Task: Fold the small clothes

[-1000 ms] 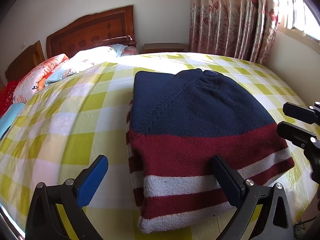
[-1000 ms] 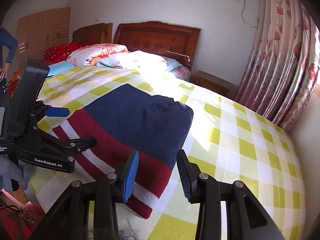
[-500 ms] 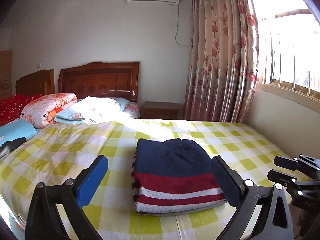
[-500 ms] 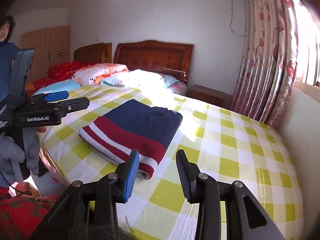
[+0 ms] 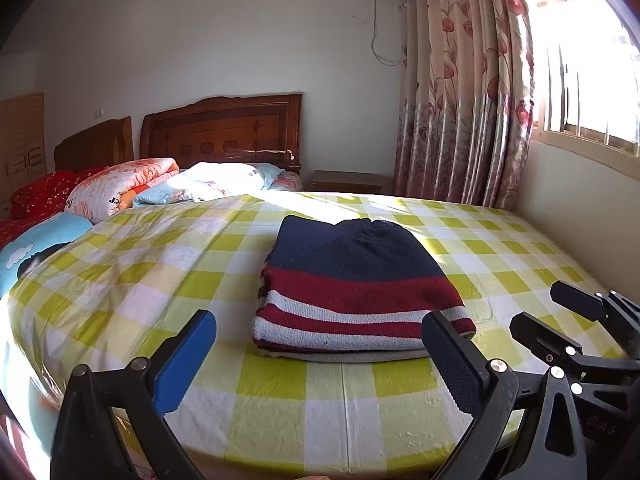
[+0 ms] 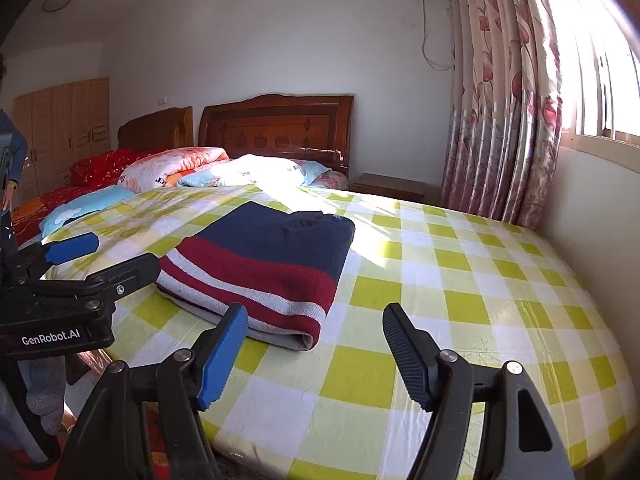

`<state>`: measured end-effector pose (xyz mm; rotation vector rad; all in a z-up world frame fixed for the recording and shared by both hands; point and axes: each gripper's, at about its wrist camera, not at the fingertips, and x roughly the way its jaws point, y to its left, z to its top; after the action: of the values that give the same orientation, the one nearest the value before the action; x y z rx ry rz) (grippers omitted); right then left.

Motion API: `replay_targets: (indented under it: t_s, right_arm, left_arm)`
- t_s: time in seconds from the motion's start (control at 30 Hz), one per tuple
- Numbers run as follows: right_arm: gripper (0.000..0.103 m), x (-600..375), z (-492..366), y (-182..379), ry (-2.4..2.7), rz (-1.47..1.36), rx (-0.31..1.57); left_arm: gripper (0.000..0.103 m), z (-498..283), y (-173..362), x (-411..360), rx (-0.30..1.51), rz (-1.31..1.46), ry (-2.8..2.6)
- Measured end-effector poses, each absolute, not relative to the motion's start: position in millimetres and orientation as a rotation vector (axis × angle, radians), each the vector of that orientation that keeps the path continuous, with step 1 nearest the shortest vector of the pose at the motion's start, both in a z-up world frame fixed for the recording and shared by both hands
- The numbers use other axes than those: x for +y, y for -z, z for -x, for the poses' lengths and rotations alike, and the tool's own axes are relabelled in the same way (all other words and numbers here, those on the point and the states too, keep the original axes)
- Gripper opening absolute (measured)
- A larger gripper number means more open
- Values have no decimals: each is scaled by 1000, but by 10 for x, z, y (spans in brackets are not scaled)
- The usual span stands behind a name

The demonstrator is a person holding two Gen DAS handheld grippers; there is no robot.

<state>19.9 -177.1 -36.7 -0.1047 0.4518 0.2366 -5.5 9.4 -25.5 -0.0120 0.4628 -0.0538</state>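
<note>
A folded knit sweater point(image 5: 356, 284), navy on top with dark red and grey stripes, lies flat on the yellow-checked bed cover point(image 5: 160, 280); it also shows in the right wrist view point(image 6: 272, 264). My left gripper point(image 5: 320, 356) is open and empty, held back from the sweater's near edge; it shows from the side in the right wrist view point(image 6: 116, 256). My right gripper point(image 6: 316, 352) is open and empty, off the sweater's right corner; it shows in the left wrist view point(image 5: 560, 316).
Pillows and folded quilts point(image 5: 168, 188) lie by the wooden headboard point(image 5: 224, 132). A nightstand point(image 5: 348, 182) and flowered curtain point(image 5: 460, 92) stand at the back right. A wall point(image 5: 580, 220) borders the bed's right side. A second bed point(image 6: 64, 192) lies left.
Both grippers have pulled back from the sweater and levelled out, so the room shows. The right gripper's jaws have opened wider. The sweater has not moved.
</note>
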Motion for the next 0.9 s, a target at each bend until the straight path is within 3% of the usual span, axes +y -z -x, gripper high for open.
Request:
replay_targets:
  t_s: [0.9]
  right_arm:
    - [71, -1788, -171, 342, -228, 95, 439]
  left_arm:
    - [103, 25, 360, 54, 497, -38, 7]
